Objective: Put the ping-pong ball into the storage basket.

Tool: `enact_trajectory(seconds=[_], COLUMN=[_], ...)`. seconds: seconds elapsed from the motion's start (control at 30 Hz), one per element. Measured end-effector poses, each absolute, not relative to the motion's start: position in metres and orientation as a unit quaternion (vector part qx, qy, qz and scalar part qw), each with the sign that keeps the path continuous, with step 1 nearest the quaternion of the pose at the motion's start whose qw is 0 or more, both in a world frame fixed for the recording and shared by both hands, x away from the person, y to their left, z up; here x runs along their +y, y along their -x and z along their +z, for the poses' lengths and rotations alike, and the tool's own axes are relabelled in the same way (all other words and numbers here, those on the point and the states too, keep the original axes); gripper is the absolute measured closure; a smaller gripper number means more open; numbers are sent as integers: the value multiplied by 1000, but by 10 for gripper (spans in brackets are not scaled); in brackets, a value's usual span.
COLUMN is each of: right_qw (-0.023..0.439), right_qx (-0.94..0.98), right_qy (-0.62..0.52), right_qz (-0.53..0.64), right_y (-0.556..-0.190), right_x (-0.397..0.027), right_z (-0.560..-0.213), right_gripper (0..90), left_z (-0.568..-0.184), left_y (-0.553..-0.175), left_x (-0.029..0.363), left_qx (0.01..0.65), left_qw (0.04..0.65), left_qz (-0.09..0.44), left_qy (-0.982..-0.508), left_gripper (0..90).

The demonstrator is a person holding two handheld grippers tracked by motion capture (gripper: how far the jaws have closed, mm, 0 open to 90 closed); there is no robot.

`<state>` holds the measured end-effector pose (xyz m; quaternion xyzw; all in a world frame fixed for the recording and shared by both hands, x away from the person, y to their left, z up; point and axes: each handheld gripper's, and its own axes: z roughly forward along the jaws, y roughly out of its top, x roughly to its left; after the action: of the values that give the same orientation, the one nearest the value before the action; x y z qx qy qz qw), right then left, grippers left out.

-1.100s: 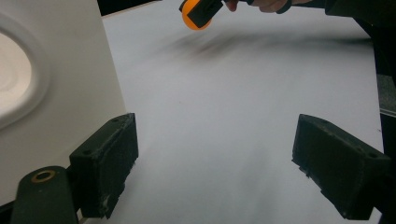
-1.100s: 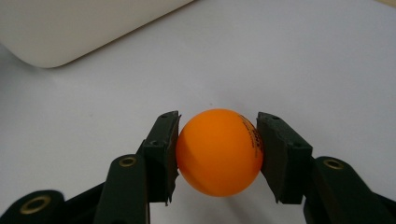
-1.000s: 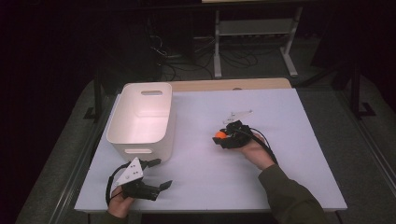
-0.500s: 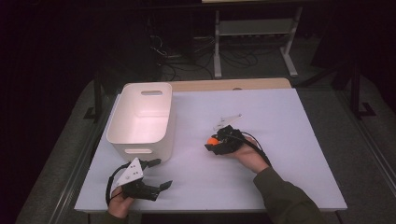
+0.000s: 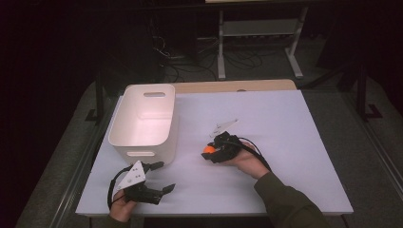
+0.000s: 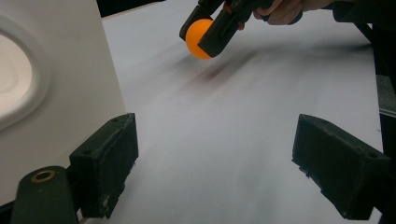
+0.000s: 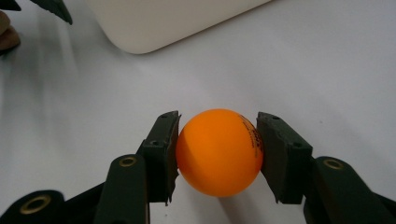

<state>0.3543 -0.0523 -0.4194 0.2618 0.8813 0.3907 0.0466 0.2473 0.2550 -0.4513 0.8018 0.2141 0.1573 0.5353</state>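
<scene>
1. Nearest the person, the left tool [image 5: 157,187] rests low at the front edge of the bench [image 5: 304,123], held in the left hand [image 5: 121,208]. Its jaws stand wide apart with nothing between them, which the left gripper view confirms: bare white surface lies between the two black pads. It looks parked out of the way, waiting rather than working.

2. Just beyond it stands the white bin [image 5: 145,121], an open-topped tub with a handle slot in its end wall. Its near wall rises just beside the left tool's jaw in the left gripper view. It appears to hold nothing.

3. To the right of the bin, mid-bench, the right tool [image 5: 212,153] is clamped on an orange ball [image 7: 218,151]. The right gripper view shows a pad pressing each side of the ball, gripping it across its middle, so a round, light thing cannot roll out. The ball is held just clear of the surface and its shadow lies beneath.

4. The tool points toward the bin, so I judge the ball is being carried there to be dropped in; it is near the bin's side but not over the rim.

5. The bench top is a plain white sheet, smooth and matt, with a strip of bare wood at its far edge.

6. Beyond that the room is dark: a grey floor, loose cables, and a metal frame stand [image 5: 259,28].
</scene>
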Motion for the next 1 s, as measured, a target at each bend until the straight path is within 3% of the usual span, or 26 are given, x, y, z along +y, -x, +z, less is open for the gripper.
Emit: enact_trajectory(seconds=[1.0], right_qw=[16], right_qx=[888], right_qy=[-223], right_qz=[402], right_y=[-343], right_x=[-42], right_z=[-397], right_gripper=[496], left_z=[-451], left_y=[-247], left_x=[255], left_qx=[212], left_qw=[534], left_qz=[158], left_qy=[-803], left_gripper=[141])
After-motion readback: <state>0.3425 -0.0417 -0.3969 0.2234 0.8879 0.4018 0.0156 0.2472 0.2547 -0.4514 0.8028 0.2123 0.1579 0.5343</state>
